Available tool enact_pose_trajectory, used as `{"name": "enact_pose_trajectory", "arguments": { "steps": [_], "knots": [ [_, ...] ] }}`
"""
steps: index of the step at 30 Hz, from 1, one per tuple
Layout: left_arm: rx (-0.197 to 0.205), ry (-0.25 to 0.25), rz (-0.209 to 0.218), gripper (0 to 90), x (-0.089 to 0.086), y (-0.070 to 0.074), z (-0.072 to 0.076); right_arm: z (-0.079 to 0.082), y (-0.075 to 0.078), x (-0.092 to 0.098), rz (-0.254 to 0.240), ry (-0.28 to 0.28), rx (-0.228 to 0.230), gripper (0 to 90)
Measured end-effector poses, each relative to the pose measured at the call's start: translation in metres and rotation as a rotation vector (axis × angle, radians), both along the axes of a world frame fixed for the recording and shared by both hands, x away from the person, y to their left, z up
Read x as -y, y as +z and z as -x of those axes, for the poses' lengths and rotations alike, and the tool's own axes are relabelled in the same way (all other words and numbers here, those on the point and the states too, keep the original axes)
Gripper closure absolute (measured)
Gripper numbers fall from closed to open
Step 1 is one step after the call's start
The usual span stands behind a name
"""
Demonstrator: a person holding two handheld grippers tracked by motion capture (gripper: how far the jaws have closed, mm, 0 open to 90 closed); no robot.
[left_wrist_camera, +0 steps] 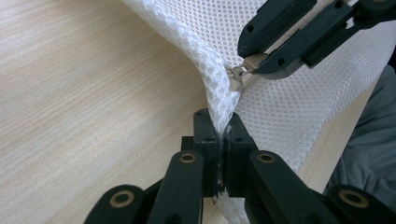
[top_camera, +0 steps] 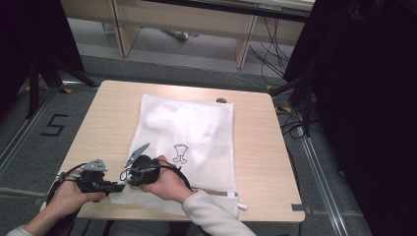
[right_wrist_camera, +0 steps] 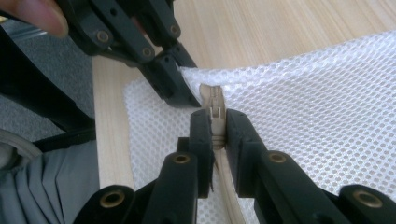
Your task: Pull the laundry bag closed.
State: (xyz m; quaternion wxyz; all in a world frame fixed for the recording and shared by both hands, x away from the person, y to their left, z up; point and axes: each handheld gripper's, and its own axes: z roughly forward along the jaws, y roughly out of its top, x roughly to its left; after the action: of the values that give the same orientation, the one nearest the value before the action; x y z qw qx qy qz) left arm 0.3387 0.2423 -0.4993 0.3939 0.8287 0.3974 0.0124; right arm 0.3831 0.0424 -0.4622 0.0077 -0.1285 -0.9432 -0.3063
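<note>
White mesh makes up the bag (top_camera: 189, 142), which lies flat on the wooden table (top_camera: 255, 152) with its long axis running from the person's edge toward the far edge. Its zipped end lies at the near edge, so the zip track (right_wrist_camera: 229, 186) runs across the table, left to right, at right angles to the bag's length. A bulky white item sits inside toward the far end, with a small black print on the mesh nearer the middle.

The left gripper (left_wrist_camera: 218, 135) has its jaws closed on the bag's near left corner, pinching a fold of mesh and lifting it slightly off the table. The right gripper (right_wrist_camera: 215, 135) has its jaws closed on the zip pull (right_wrist_camera: 215, 108), which sits right at that same corner, just beside the left jaws. In the left gripper view the pull (left_wrist_camera: 238, 77) shows as a pale tab caught between the other gripper's jaw tips.

The step in hand looks like the start of a zip run: the corner is anchored and the pull is gripped, but the slider is at the left end of the track. The next move likely calls for the left gripper to hold the corner taut while the right draws the pull straight along the track toward the person's right, keeping it level so the mesh does not bunch or catch in the teeth.
</note>
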Motion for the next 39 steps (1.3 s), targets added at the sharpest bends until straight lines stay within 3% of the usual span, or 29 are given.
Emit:
{"name": "enact_pose_trajectory", "arguments": {
  "steps": [4,8,10,15,17,18,22,39],
  "knots": [
    [-0.005,0.007,0.014,85.8,0.000,0.000,0.000,0.000,-0.003,0.001,0.016,-0.004,-0.002,81.8],
    [-0.004,-0.001,0.015,85.8,-0.001,0.001,0.000,0.004,-0.005,0.003,0.042,-0.043,-0.037,81.9],
    [0.000,0.002,0.015,85.8,-0.001,0.001,0.000,0.001,-0.007,0.004,0.035,-0.018,-0.014,81.9],
    [-0.003,0.006,0.045,85.8,-0.001,0.003,0.002,0.002,-0.010,0.006,0.031,-0.012,-0.019,82.1],
    [0.004,0.006,0.029,85.8,-0.002,0.004,0.002,0.002,-0.011,0.008,0.039,-0.017,-0.020,82.1],
    [-0.001,0.010,0.049,85.7,0.000,0.003,0.003,0.003,-0.012,0.009,0.043,-0.026,-0.021,82.1],
    [-0.007,0.008,0.053,85.7,-0.001,0.004,0.002,0.003,-0.013,0.012,0.043,-0.021,-0.026,82.2],
    [0.020,0.011,0.037,85.6,-0.002,0.004,0.002,0.004,-0.022,0.024,0.044,-0.035,-0.036,82.1]
  ]
}}
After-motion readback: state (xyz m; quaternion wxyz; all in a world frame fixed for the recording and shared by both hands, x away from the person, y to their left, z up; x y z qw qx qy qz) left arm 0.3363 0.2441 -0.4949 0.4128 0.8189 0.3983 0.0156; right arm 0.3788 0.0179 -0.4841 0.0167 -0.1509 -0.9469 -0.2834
